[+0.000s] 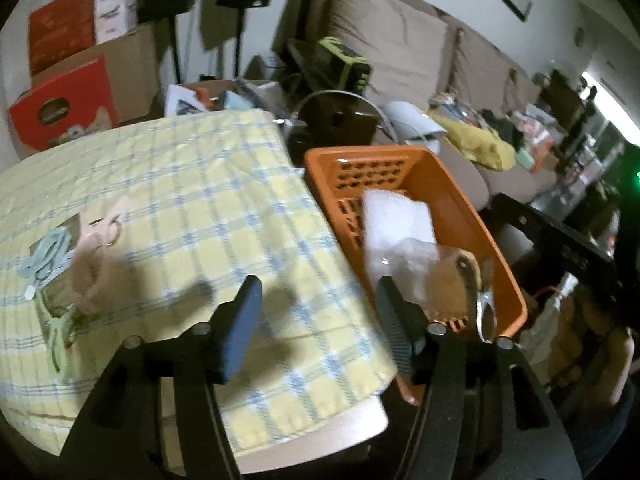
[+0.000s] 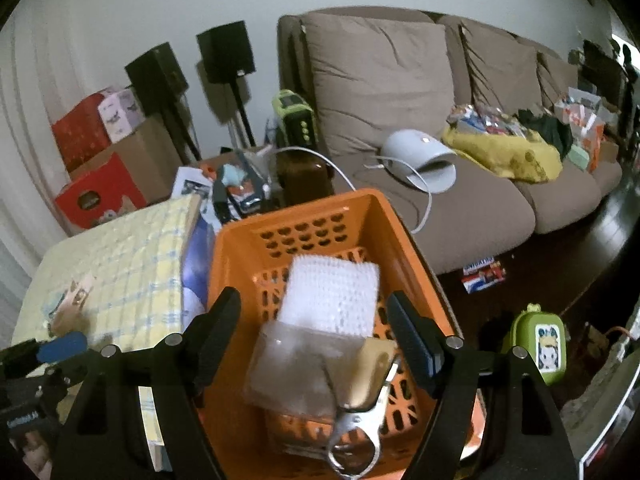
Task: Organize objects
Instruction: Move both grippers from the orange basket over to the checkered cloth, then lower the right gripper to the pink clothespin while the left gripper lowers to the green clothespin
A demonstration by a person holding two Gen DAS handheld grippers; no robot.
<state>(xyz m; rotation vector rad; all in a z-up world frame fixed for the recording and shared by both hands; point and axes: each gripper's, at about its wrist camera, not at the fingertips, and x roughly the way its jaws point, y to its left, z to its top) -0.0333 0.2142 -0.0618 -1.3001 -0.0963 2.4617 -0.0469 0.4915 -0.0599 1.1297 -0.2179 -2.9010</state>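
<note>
Beside the orange perforated plastic basket (image 1: pixel 472 216), small light soft trinkets (image 1: pixel 60 264) lie on the yellow checked cloth (image 1: pixel 208 208), best pinched mid-body; left gripper (image 1: pixel 316 320) and right gripper (image 2: pixel 316 340) gape empty.

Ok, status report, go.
Left hand-held gripper open, empty, over the checked cloth. Right hand-held gripper open, empty, above the orange basket. White pad and clear packet already inside. Small items remain on the cloth.

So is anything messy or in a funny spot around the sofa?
Yes. A small packet lies on the dark floor in front of the sofa, and a green case sits on the floor too. A white cable dangles over the seat's edge.
</note>
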